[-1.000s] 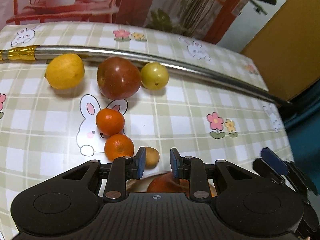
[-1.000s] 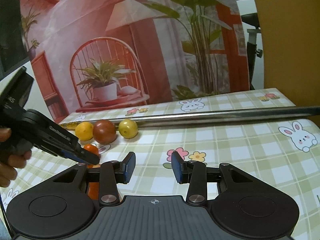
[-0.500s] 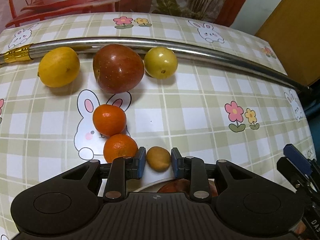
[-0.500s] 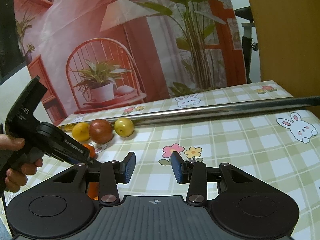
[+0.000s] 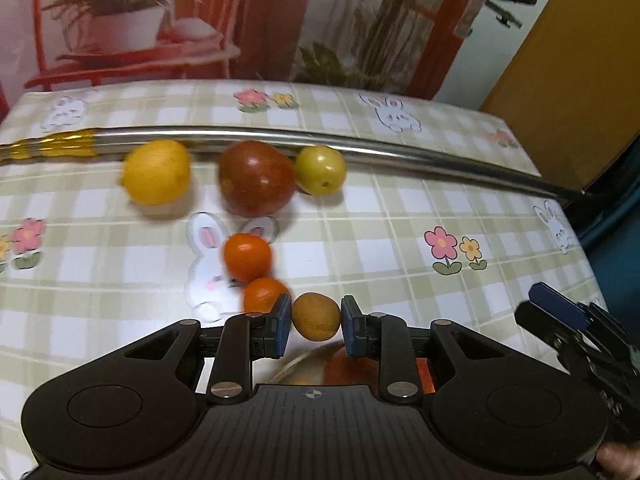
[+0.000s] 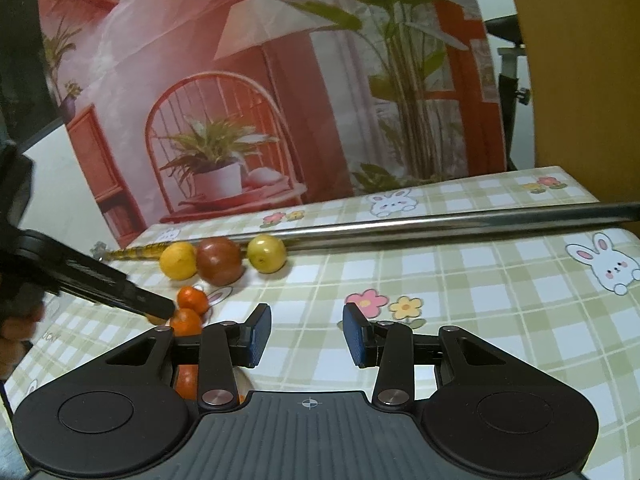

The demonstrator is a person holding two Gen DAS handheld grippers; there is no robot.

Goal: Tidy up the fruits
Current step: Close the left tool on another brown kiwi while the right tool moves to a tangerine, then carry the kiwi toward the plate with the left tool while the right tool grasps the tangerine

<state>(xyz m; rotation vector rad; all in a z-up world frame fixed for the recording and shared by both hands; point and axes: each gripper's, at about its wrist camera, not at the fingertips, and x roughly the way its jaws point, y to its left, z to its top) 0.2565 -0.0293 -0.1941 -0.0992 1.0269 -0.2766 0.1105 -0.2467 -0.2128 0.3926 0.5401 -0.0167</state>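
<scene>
The left gripper (image 5: 316, 326) has lifted its view since half a second ago — the backdrop now fills the upper frame — while its pads clamp the small brown fruit (image 5: 316, 316) at lower centre, beside two tangerines (image 5: 247, 257). The right gripper (image 6: 306, 338) hangs parted and empty over the checked tablecloth (image 6: 480, 288).

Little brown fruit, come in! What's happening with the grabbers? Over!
Left gripper shut on small brown fruit. Right gripper open, empty. Two oranges close beside.
</scene>
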